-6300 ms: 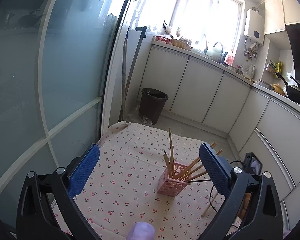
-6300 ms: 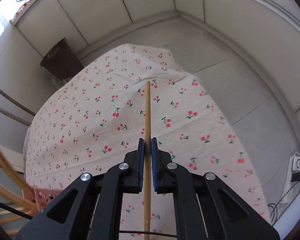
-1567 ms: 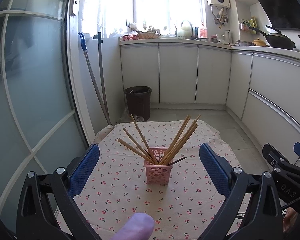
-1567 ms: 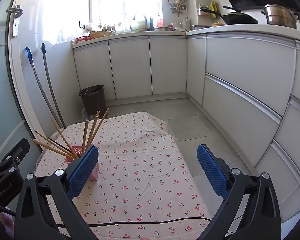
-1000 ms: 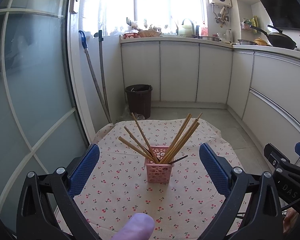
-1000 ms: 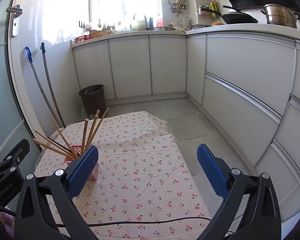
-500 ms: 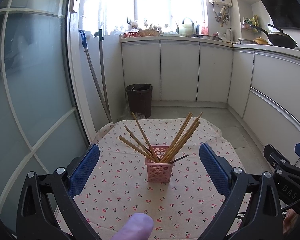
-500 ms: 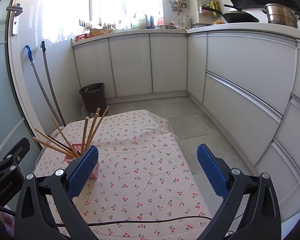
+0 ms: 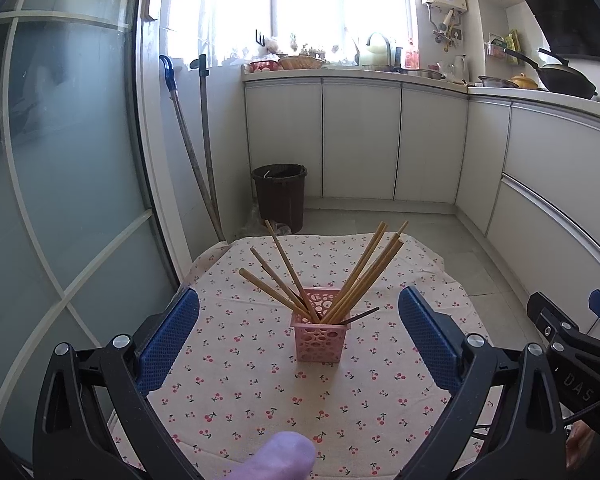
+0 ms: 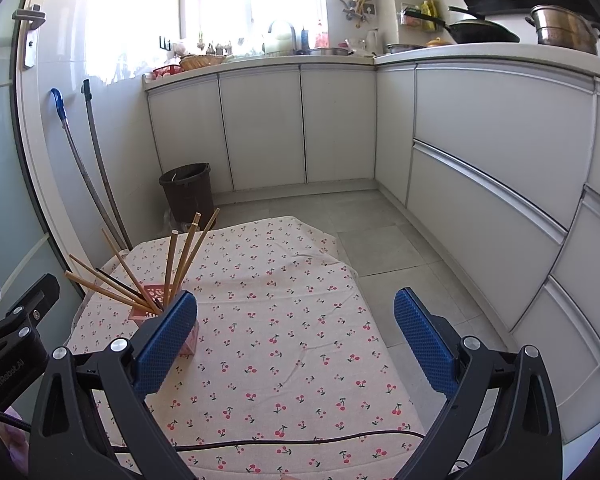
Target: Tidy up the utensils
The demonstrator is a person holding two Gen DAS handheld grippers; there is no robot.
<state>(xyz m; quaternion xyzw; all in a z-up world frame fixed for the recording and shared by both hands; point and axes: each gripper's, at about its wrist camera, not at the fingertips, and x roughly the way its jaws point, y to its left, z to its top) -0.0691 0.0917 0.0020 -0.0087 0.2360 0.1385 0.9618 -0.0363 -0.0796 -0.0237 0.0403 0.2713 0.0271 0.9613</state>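
Left wrist view: my left gripper [image 9: 298, 336] is released, its blue pads [image 9: 168, 340] spread wide and grasping nothing. Between them, well ahead, the pink holder [image 9: 320, 336] stands upright on the cherry-print cloth [image 9: 236, 384]. The chopsticks [image 9: 364, 268] stand in it, fanned in two groups: several lean left, several lean right, and one dark stick pokes out low to the right. At the right edge, part of my right gripper [image 9: 572, 356] shows, apart from the holder. A purple, blurred shape [image 9: 278, 456] sits at the bottom edge; I cannot tell what it is. Behind the cloth are a brown bin [image 9: 279, 196], two long handles [image 9: 196, 140] leaning in the corner, and white cabinets [image 9: 360, 140].

Right wrist view: my right gripper [image 10: 296, 340] is likewise released and empty, pads [image 10: 424, 344] wide apart over bare cloth [image 10: 284, 320]. The holder [image 10: 156, 300] lies to the left, partly hidden behind the left pad; the chopsticks [image 10: 180, 256] rise above it. A dark cable [image 10: 284, 440] crosses the near cloth. Part of the left gripper [image 10: 16, 332] shows at the left edge. The bin [image 10: 188, 188] stands by the cabinets [image 10: 340, 120], and on the counter at right are a wok [image 10: 480, 32] and a steel pot [image 10: 564, 28]
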